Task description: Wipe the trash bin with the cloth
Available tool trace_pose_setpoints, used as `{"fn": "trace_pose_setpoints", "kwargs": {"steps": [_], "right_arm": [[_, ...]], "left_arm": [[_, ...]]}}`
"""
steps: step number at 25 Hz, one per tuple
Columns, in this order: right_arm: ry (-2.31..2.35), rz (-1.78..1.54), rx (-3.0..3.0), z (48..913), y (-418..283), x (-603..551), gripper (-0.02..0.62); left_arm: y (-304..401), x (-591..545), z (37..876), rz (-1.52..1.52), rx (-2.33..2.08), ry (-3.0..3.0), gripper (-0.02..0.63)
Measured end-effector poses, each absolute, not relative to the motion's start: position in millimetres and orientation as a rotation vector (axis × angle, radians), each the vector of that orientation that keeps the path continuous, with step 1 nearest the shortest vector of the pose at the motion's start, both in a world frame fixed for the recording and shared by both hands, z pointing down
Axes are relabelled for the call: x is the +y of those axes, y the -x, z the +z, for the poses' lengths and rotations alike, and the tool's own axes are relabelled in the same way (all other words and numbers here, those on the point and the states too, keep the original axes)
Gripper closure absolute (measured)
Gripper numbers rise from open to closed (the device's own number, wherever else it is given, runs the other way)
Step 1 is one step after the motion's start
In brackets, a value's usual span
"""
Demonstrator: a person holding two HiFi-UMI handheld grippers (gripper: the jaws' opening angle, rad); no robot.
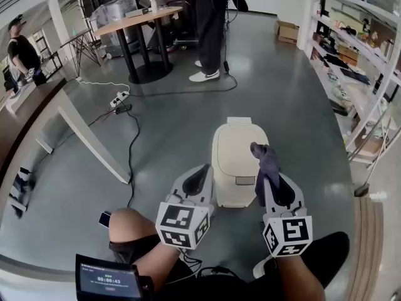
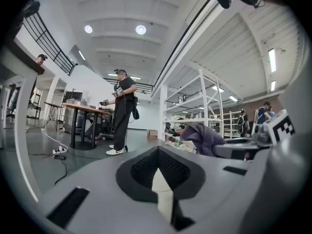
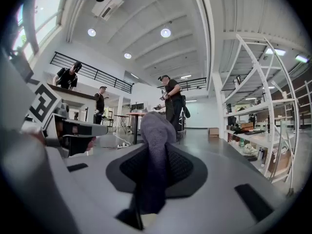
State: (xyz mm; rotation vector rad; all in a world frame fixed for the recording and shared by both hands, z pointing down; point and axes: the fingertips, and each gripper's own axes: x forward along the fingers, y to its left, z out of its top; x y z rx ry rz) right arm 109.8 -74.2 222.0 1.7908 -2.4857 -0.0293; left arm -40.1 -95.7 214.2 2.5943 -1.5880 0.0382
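A cream trash bin (image 1: pixel 235 152) with its lid down stands on the grey floor just ahead of me. My right gripper (image 1: pixel 276 184) hovers at the bin's right side, shut on a grey-purple cloth (image 1: pixel 266 158) that sticks up out of the jaws. In the right gripper view the cloth (image 3: pixel 155 130) runs between the dark pads of the right gripper (image 3: pixel 155 150). My left gripper (image 1: pixel 202 175) is at the bin's left side, shut and holding nothing. In the left gripper view, a cream sliver of the bin (image 2: pixel 161 184) shows below the left gripper (image 2: pixel 158 155), with the cloth (image 2: pixel 207 138) off to the right.
A power strip (image 1: pixel 119 98) and a black cable (image 1: pixel 133 149) lie on the floor to the left, near a slanted white table leg (image 1: pixel 88 137). People stand by a round table (image 1: pixel 139 17) farther off. Shelving (image 1: pixel 363 55) lines the right side.
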Motion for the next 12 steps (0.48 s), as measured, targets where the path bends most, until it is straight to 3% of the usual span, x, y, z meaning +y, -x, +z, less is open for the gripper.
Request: {"fn": "trace_pose_setpoints", "kwargs": {"steps": [12], "right_arm": [[-1.797,-0.029,-2.502,223,-108,-49,0.505]], "left_arm": [[37,-69,223,0.057,-1.566,-2.575,0.609]]}}
